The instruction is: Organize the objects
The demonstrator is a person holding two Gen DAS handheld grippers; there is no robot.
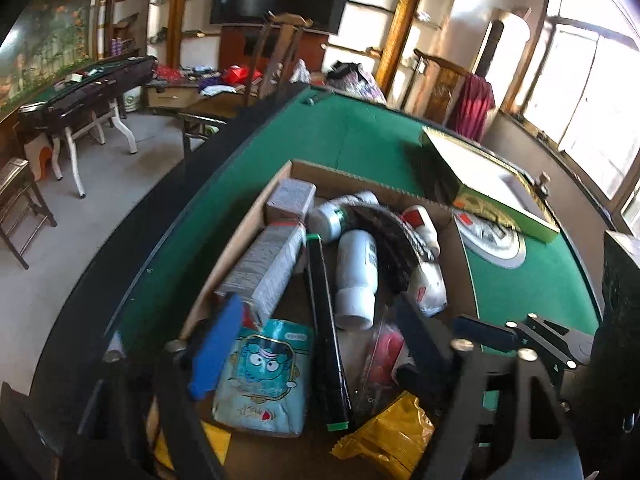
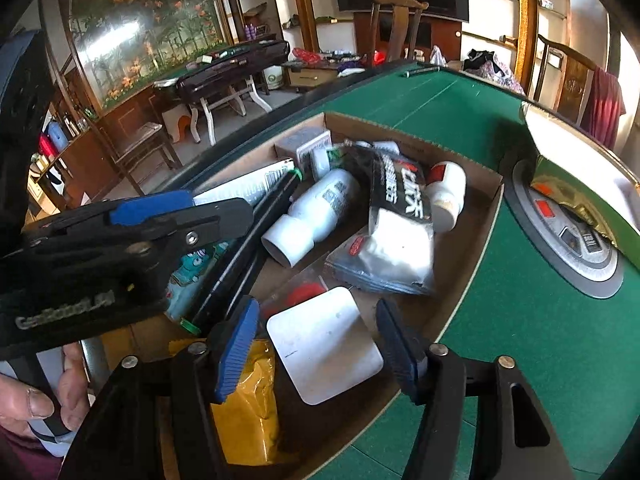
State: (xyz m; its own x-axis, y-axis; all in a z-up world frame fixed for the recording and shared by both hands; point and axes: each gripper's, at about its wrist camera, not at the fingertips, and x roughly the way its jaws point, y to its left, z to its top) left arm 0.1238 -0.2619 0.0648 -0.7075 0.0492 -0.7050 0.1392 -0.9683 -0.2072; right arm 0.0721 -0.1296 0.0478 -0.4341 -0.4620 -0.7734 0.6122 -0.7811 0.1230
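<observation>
The cardboard box (image 2: pixel 472 200) on the green bench (image 2: pixel 540 340) is already almost full, so most of the organizing seems done. In the centre of the right wrist view lie a white bottle (image 2: pixel 316 212), a black and white pouch (image 2: pixel 400 216) and a long black tube (image 2: pixel 248 240). At the bottom sit a yellow packet (image 2: pixel 248 400) and a white square pad (image 2: pixel 324 344).

The right claw (image 2: pixel 320 340) is wide open over the pad and holds nothing. The left claw (image 1: pixel 332 332) is also spread open and empty, above a blue cartoon packet (image 1: pixel 260 376). A green and gold box (image 1: pixel 488 176) remains outside, at the right of the left wrist view, perhaps still to be sorted.
</observation>
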